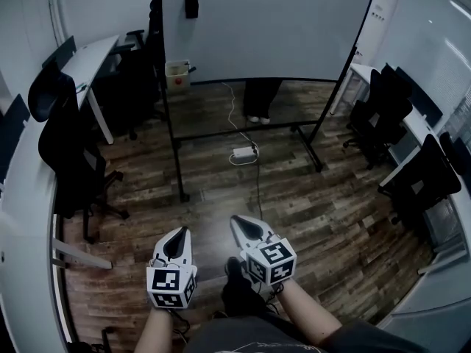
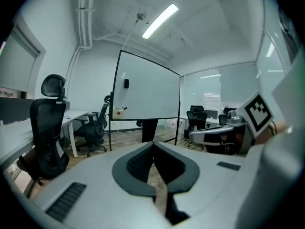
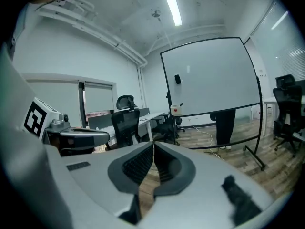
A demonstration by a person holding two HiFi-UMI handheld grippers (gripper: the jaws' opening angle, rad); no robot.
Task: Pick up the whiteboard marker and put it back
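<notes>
— Both grippers clenched?
— Yes. The left gripper and right gripper each have their jaws pressed together on nothing, side by side above the wooden floor.
— And the whiteboard marker?
— Well apart from them. It seems to be the dark stick jutting from the small box at the whiteboard's lower left corner, though it is too small to confirm.

The left gripper and right gripper have white shells and dark ribbed pads. Each bears a black-and-white marker cube.
</notes>
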